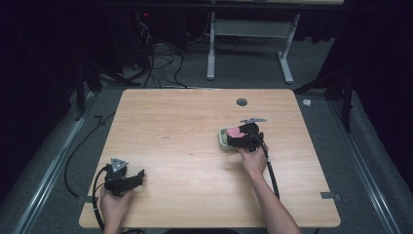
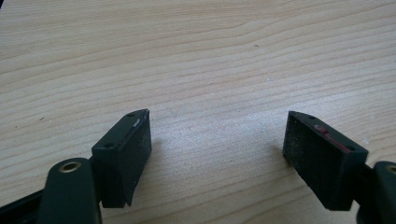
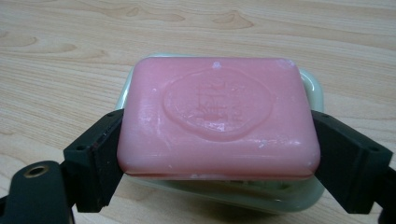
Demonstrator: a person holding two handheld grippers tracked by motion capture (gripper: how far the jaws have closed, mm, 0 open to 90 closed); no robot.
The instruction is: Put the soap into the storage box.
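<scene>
Here the wooden table (image 1: 195, 161) spreads wide and mostly bare, with a small dark round hole (image 1: 241, 102) near its far edge. On its right half sits a pale green soap dish (image 1: 223, 140), and a pink bar of soap (image 3: 218, 116) lies over it, stamped with an oval emblem on top. The right tool (image 1: 242, 138), held in the person's right hand (image 1: 253, 160), is clamped on the two short ends of the soap, one jaw pressed against each side. Well apart, near the table's front left corner, the left tool (image 1: 130, 179) rests low over bare wood in the left hand (image 1: 115, 204), its jaws spread wide with nothing between them.
</scene>
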